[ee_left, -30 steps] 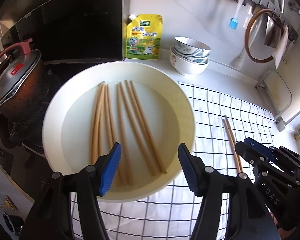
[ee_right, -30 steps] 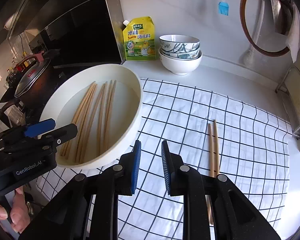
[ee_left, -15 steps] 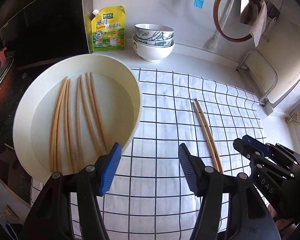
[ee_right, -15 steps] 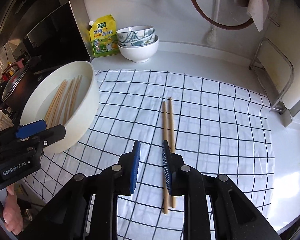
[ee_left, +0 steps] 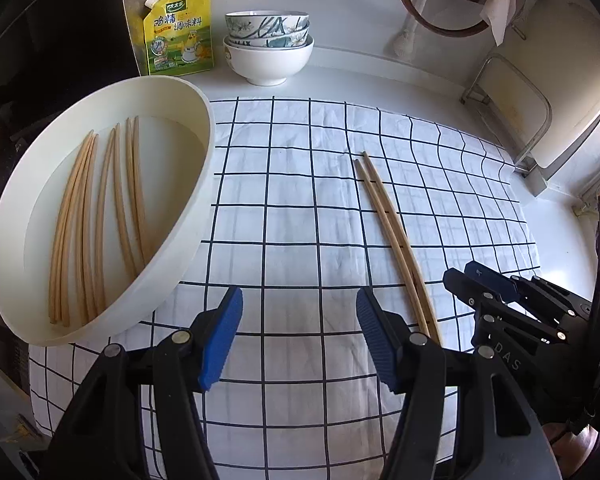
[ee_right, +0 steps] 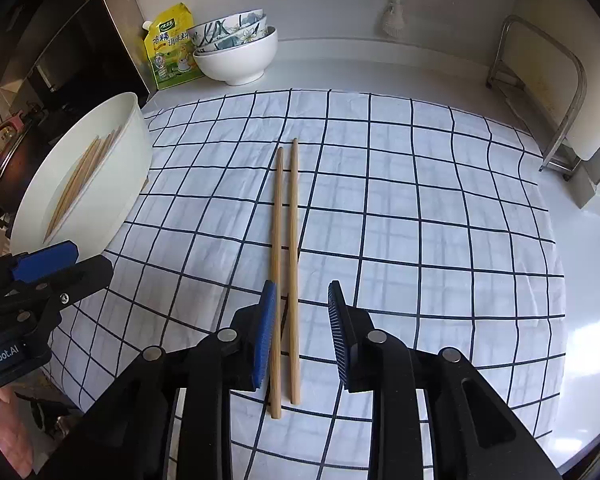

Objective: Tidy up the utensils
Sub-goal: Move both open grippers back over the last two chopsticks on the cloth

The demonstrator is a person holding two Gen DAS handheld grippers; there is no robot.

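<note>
A white counter (ee_right: 380, 68) is covered by a white cloth with a dark grid (ee_right: 420, 208). Two wooden chopsticks (ee_right: 286, 240) lie side by side on the cloth, near its middle, running from near to far.

The right gripper (ee_right: 300, 332) hangs low over the near ends of this pair. Its jaws are spread. One chopstick lies in the gap between the blue pads; the other runs just beside or under the left pad (ee_right: 265, 336). Whether the pads touch the wood cannot be told.

The left gripper (ee_left: 298, 334) hovers over bare cloth, left of the pair (ee_left: 396, 236), its jaws spread wide and holding nothing.

At the far left, a wide white bowl (ee_left: 196, 184) rests partly on the cloth's left edge. More chopsticks (ee_left: 96, 216) lie loosely along its bottom, about eight of them.

Against the far wall stand a yellow seasoning pouch (ee_left: 179, 32) and, just to its right, a stack of bowls (ee_left: 268, 46), patterned ones nested in a plain white one. A metal rack (ee_right: 540, 92) stands at the far right.
</note>
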